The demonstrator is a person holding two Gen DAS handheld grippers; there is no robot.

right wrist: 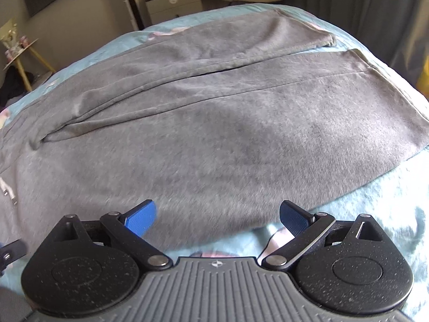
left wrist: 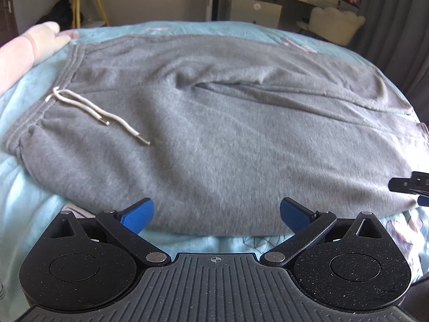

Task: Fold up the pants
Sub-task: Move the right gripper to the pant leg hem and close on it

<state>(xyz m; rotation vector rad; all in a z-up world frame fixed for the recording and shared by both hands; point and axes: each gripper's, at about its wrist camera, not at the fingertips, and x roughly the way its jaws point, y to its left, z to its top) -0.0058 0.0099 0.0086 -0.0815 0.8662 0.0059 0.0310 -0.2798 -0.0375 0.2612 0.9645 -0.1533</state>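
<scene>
Grey sweatpants [left wrist: 219, 134] lie spread flat on a light blue bedspread [left wrist: 26, 177]. The waistband with a white drawstring [left wrist: 96, 112] is at the left in the left wrist view. The two legs [right wrist: 241, 112] run to the right in the right wrist view, hems at the far right. My left gripper [left wrist: 216, 216] is open and empty, just above the pants' near edge. My right gripper [right wrist: 217, 218] is open and empty at the near edge of the closer leg. Part of the right gripper also shows at the right edge of the left wrist view [left wrist: 413, 185].
A pink pillow [left wrist: 24, 51] lies at the bed's far left. Beyond the bed stand a small side table [left wrist: 80, 0] with yellow legs, a white cabinet [left wrist: 254, 13], a desk with a chair [left wrist: 335, 24] and grey curtains [right wrist: 362, 8].
</scene>
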